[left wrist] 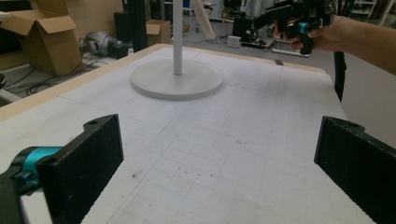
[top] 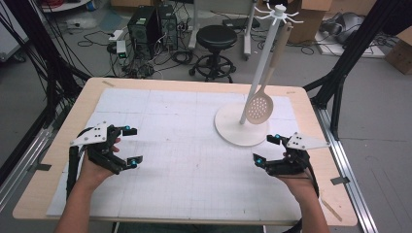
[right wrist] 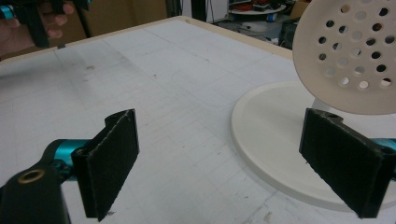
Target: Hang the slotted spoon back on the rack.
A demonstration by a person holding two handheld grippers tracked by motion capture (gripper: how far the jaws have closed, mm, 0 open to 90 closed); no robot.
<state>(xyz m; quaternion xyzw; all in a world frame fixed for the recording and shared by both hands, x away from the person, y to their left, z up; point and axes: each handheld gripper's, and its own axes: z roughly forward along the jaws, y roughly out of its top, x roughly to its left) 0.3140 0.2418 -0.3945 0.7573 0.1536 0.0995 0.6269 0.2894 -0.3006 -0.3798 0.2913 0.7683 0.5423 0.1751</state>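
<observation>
1. High view: there's a light wooden table (top: pixel 48 160) with a white gridded mat (top: pixel 184 160) covering most of it. Toward the far right of the mat sits a white stand (top: pixel 241 127) with a round flat base, a slim pole leaning a bit to the right, and a ring of little hooks on top. Hanging off one hook is a beige slotted spoon (top: pixel 260 107): long handle, round shallow head full of small holes, with the head dangling down low beside the pole, just above the base. The left gripper (top: pixel 131 145) is held over the near-left part of the mat, jaws spread wide, nothing between them. The right gripper (top: pixel 266 149) is over the near-right part, just beside the near edge of the stand's base, also spread and empty. Past the table on the floor you can see a black stool (top: pixel 216 39), some computer towers (top: pixel 150 24) and a bunch of cables.

2. Left gripper view: its two black jaws stand far apart with bare mat in between. Ahead is the stand's round base and the bottom of the pole, plus a sliver of the spoon at the top edge. The other hand (left wrist: pixel 336 35) with its gripper is up in the top right corner.

3. Right gripper view: jaws wide apart again, empty. The spoon's perforated head sits close up at top right, hanging above the base, with the right-side jaw just below it. I can't tell if they touch.
</observation>
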